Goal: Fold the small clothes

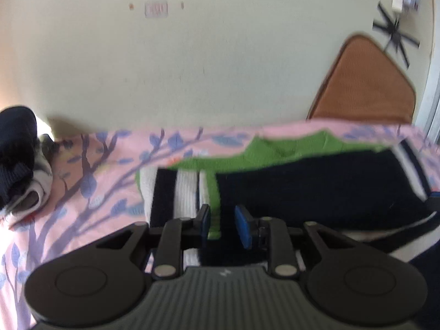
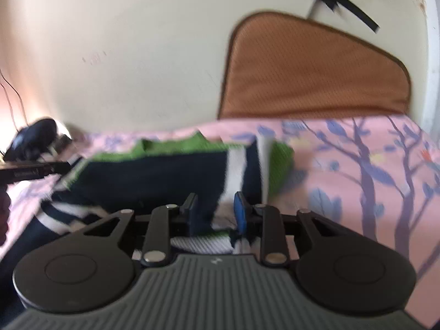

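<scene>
My left gripper (image 1: pixel 222 224) is positioned low over the near edge of the striped garment (image 1: pixel 302 189). Its blue-padded fingers stand a moderate way apart, with the garment's green and navy cloth showing in the gap; the blur prevents me from confirming whether the pads actually pinch it.

My right gripper (image 2: pixel 216 214) sits at the opposite end of the same garment (image 2: pixel 154 176). Its fingers are likewise partly parted, with striped cloth bunched between them; contact cannot be verified here either.

The garment, in navy, white and green, lies across the pink bedsheet (image 1: pixel 90 170) printed with purple branches and blue leaves. It spans the area between my two grippers.

A pile of dark and grey clothing (image 1: pixel 19 165) rests on the sheet, well apart from the garment, on my left. A brown cushion (image 2: pixel 310 71) leans upright against the cream wall (image 1: pixel 192 68) behind the bed.
</scene>
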A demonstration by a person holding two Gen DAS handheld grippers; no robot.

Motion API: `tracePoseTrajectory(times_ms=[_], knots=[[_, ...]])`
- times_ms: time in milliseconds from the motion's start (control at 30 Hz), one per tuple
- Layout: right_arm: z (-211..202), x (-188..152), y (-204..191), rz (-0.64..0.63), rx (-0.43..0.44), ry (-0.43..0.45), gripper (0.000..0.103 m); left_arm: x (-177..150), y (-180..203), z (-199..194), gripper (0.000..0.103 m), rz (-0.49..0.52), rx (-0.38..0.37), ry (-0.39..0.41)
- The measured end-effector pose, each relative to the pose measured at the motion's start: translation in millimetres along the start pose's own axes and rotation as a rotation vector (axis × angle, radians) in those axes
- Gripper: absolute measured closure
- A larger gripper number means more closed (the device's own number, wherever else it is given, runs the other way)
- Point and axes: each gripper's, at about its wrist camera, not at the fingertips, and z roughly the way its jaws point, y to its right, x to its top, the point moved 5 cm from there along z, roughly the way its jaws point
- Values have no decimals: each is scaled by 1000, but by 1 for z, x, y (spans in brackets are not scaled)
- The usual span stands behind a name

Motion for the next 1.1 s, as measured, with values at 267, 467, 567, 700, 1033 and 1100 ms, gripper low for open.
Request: tracePoseTrajectory(times_ms=[267, 467, 567, 700, 1033, 1100], knots=[[-34, -14, 19, 153, 3, 37, 73, -3, -18, -40, 78, -60, -6, 21], [-102, -43, -2, 125, 111, 65, 73, -71, -37, -130, 73, -59, -128, -39], [-133, -69, -3, 146, 137, 43, 73, -117, -46, -171, 73, -104, -223, -112], [-177, -114, 0, 191, 132, 29, 71, -158, -48, -223, 72, -132, -266, -119], [-206, -177, -20, 258, 189, -20, 89, -213, -25, -263, 84, -94, -247, -152], [-206, -179, -26, 271, 207, -31, 93, -214, -22, -269, 91, -93, -253, -155]])
